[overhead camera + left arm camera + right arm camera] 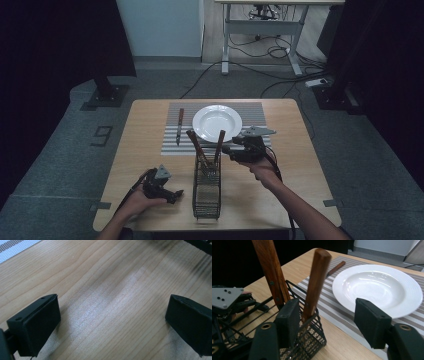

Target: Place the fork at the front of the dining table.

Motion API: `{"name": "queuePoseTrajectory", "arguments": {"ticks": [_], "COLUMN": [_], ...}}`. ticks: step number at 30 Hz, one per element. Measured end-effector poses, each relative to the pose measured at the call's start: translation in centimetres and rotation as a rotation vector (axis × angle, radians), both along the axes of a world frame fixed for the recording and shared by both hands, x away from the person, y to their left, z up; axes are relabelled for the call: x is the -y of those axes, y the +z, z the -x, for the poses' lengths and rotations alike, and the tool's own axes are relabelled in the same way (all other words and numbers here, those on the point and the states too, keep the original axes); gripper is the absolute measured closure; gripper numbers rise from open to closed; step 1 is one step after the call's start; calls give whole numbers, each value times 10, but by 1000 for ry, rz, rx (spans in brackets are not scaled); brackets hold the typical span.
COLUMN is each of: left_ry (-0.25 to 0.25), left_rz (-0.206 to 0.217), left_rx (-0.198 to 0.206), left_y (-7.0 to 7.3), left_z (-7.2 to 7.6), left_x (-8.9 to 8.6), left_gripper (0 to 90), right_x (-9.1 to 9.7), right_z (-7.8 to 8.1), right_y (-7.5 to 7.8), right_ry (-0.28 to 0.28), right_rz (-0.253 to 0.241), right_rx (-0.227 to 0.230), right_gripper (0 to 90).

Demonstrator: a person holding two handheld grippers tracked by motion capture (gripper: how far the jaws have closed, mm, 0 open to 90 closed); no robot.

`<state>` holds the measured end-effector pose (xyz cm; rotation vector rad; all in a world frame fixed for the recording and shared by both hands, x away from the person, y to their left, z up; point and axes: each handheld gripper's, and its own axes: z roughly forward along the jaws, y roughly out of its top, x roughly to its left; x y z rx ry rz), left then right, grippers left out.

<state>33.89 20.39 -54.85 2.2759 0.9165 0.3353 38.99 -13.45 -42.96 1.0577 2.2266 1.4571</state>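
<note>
A black wire cutlery basket (206, 185) stands at the table's front middle and holds two wooden-handled utensils (195, 145), (220, 142). My right gripper (227, 149) is open just right of the basket's top. In the right gripper view (327, 307) the nearer handle (317, 282) rises in the gap, close to the jaw at left; the other handle (272, 272) is farther left. My left gripper (172, 194) lies low on the table left of the basket, open, with bare wood between its jaws (112, 302). The utensils' heads are hidden in the basket (312, 337).
A white plate (217, 123) (379, 287) sits on a striped placemat (250, 107) behind the basket. A wooden-handled knife (179, 126) (335, 268) lies on the mat left of the plate. Bare tabletop (300, 185) (107, 277) spreads to both sides of the basket.
</note>
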Motion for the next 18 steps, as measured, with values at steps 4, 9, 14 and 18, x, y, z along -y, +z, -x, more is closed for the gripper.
{"name": "queuePoseTrajectory", "arguments": {"ticks": [4,9,14,18], "left_ry": [-1,-3,-3,-3], "left_rz": [1,2,2,2], "left_rx": [0,0,0,0], "left_y": [0,0,0,0], "left_z": [0,0,0,0], "left_x": [0,0,0,-1], "left_gripper": [0,0,0,0], "right_x": [-9,-17,-21,-24], "right_z": [-5,-10,-13,-15], "right_y": [0,-3,-4,-4], "right_ry": [17,25,21,33], "right_rz": [-1,-6,-7,-13], "right_rx": [9,7,20,20], "right_gripper": [425,447,477,543]}}
